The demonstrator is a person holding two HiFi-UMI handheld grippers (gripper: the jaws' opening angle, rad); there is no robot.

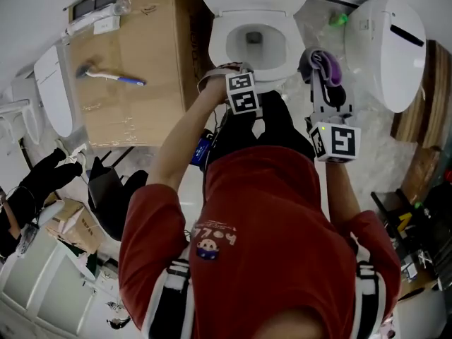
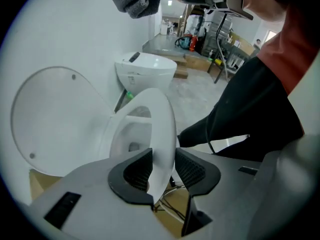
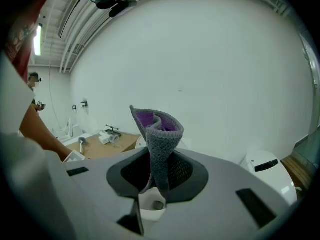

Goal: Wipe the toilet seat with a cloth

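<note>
The white toilet point(image 1: 277, 63) stands at the top centre of the head view. Its lid point(image 2: 50, 116) is up and its seat ring point(image 2: 161, 129) stands tilted on edge, with the bowl point(image 2: 131, 140) showing through it. My left gripper point(image 2: 162, 166) straddles the front of that ring; the jaws are open, with a thin gap on the right side. In the head view it point(image 1: 236, 70) sits at the toilet's front rim. To the right of the bowl, my right gripper point(image 3: 157, 171) is shut on a folded grey and purple cloth point(image 3: 157, 131), holding the cloth point(image 1: 326, 66) upright in the air.
A second white toilet point(image 1: 385, 48) stands to the right on plastic sheeting. A cardboard box point(image 1: 141, 104) to the left carries a brush point(image 1: 109, 76). The person's dark trouser legs point(image 2: 250, 114) are close to the bowl's front. A loose white lid point(image 1: 55, 90) leans at far left.
</note>
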